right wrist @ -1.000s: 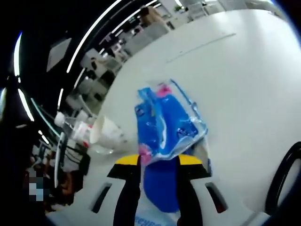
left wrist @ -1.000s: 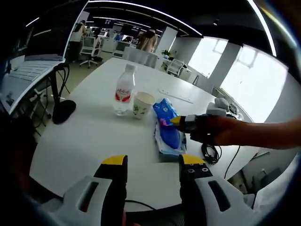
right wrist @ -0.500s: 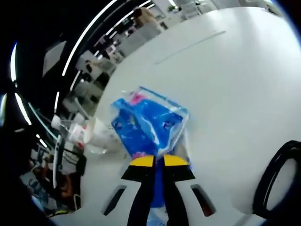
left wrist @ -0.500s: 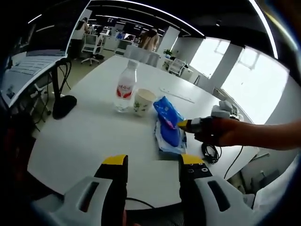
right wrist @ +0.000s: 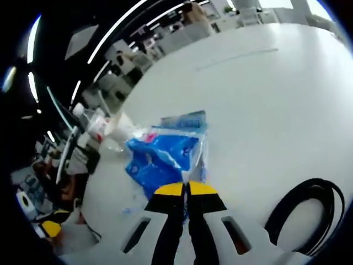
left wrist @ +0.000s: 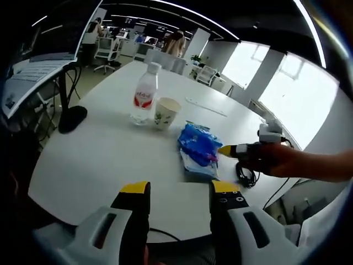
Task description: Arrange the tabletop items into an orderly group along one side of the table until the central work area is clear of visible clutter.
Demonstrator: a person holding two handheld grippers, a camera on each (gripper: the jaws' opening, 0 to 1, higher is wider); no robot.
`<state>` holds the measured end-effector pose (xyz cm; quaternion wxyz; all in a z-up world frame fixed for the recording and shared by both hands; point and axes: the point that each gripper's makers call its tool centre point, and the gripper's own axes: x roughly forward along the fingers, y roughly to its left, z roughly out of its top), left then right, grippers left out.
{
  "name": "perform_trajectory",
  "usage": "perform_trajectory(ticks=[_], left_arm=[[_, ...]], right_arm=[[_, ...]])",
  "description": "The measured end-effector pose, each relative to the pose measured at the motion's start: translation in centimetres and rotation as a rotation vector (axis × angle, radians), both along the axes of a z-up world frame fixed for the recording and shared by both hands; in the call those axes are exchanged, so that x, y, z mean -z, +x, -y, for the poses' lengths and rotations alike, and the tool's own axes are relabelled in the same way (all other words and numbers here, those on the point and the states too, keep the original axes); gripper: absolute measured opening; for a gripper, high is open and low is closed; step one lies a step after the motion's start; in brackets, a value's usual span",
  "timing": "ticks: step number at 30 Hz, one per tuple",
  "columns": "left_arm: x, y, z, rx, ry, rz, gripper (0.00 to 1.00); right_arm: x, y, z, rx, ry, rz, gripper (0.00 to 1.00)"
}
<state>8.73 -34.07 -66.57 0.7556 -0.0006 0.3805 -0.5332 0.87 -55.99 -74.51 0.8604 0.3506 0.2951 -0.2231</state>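
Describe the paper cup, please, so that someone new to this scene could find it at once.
Start from the big white table and look toward its far side, where a clear water bottle with a red label stands upright. The paper cup stands right beside it, on the side nearer the blue plastic packet. It is the one short, open-topped, cream-coloured thing there.

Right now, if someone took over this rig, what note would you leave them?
Right gripper: shut on the blue pack, pinching its near edge; the pack looks lifted above a second pack on the table.
Left gripper: open, empty, hovering over the table's near edge.
Bottle and cup stand side by side further along the table. A black cable lies coiled beside the right gripper.
Done: blue pack gripped. Left: set it and the second pack beside the bottle and cup as one group, clearing the centre.
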Motion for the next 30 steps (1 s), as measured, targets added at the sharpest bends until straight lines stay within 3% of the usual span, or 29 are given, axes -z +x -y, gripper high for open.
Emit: perform_trajectory(ticks=[9, 19, 30], left_arm=[[1.2, -0.4, -0.2, 0.005, 0.02, -0.013, 0.4], [2.1, -0.6, -0.1, 0.003, 0.03, -0.037, 0.39], [3.6, -0.3, 1.3, 0.036, 0.062, -0.034, 0.38]], right_arm=[[-0.9, -0.7, -2.5, -0.101, -0.024, 0.016, 0.0], [-1.3, -1.5, -4.6, -0.135, -0.016, 0.026, 0.0], [-2.3, -1.3, -6.9, -0.216, -0.023, 0.042, 0.0]])
